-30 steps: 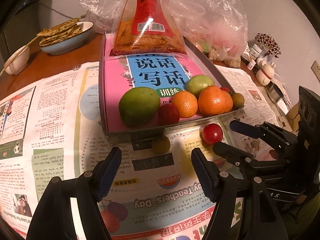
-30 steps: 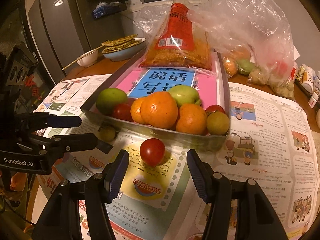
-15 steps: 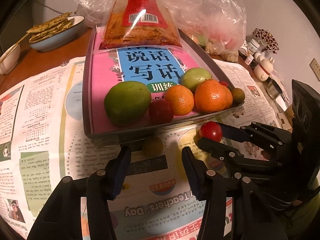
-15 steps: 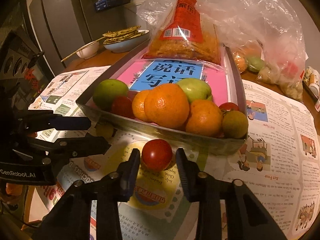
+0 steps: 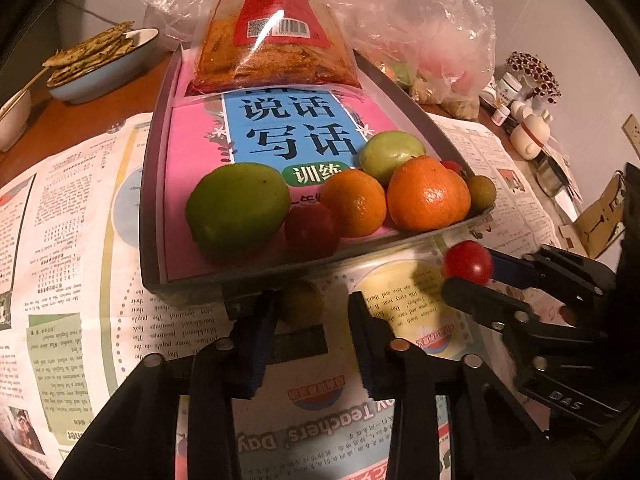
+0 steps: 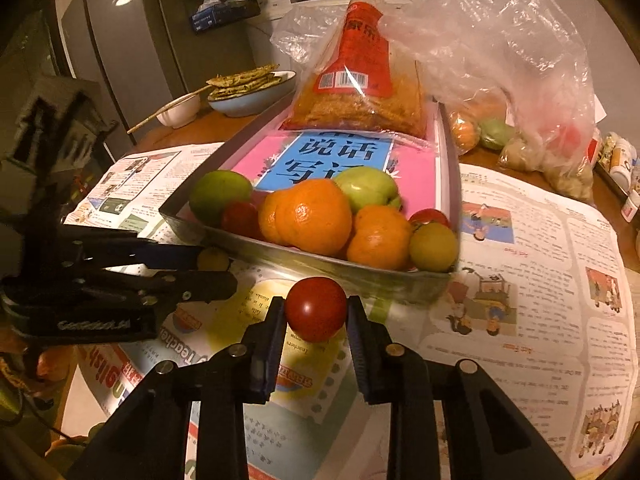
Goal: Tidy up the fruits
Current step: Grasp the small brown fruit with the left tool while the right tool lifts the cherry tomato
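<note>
A small yellow-green fruit [image 5: 300, 302] lies on the newspaper against the front wall of the grey tray [image 5: 192, 280]. It sits between the tips of my left gripper [image 5: 312, 303], whose jaws are closing. The left pad is at the fruit and a gap shows on the right side. My right gripper [image 6: 316, 306] is shut on a red cherry tomato [image 6: 316, 314] just in front of the tray [image 6: 360, 276]. That tomato [image 5: 467, 262] also shows in the left wrist view. In the tray lie green fruits, oranges [image 6: 314, 216] and small red ones on a pink book.
A snack bag [image 5: 276, 40] leans at the tray's far end, with a plastic bag of produce [image 6: 520, 92] behind it. A bowl of flatbread [image 5: 100, 60] and a white bowl stand far left. Small bottles and figurines [image 5: 528, 132] crowd the right. Newspaper [image 5: 80, 240] covers the table.
My right gripper closed onto the red tomato. My left gripper moved in toward the tray front, and its jaws narrowed around the small yellow-green fruit.
</note>
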Tool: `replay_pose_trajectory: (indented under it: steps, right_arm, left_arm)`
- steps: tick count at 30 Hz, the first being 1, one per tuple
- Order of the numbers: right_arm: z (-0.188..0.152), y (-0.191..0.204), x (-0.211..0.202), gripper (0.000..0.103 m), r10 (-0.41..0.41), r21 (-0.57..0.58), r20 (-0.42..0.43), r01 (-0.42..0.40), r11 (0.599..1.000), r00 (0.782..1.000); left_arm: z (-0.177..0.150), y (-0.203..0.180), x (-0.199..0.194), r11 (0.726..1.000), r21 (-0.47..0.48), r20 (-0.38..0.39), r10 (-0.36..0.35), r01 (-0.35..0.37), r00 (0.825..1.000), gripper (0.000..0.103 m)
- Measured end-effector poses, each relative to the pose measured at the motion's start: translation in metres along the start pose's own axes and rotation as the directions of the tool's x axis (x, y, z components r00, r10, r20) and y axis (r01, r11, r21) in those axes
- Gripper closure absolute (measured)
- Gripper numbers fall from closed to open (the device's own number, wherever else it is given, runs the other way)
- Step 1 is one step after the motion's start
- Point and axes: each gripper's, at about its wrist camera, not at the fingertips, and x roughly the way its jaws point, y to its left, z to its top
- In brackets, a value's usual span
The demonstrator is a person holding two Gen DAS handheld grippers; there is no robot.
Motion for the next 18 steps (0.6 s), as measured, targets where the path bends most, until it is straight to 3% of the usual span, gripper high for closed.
replay_pose_trajectory:
  steps: [3,18]
  right_arm:
    - [0.003,-0.002,-0.011,0.073,0.012,0.003,0.023,-0.012,1.0,1.0]
    - [0.023,-0.022,-0.04,0.073,-0.001,0.052,0.115,-0.005,0.999,0.993]
  left_arm:
    - [0.002,0.001,0.0,1.0,-0.006,-0.007,-0.003,0.003,1.0,0.08]
    - [0.018,-0.015,-0.043,0.999,0.032,0.076,-0.039,0.036,0.996,0.08]
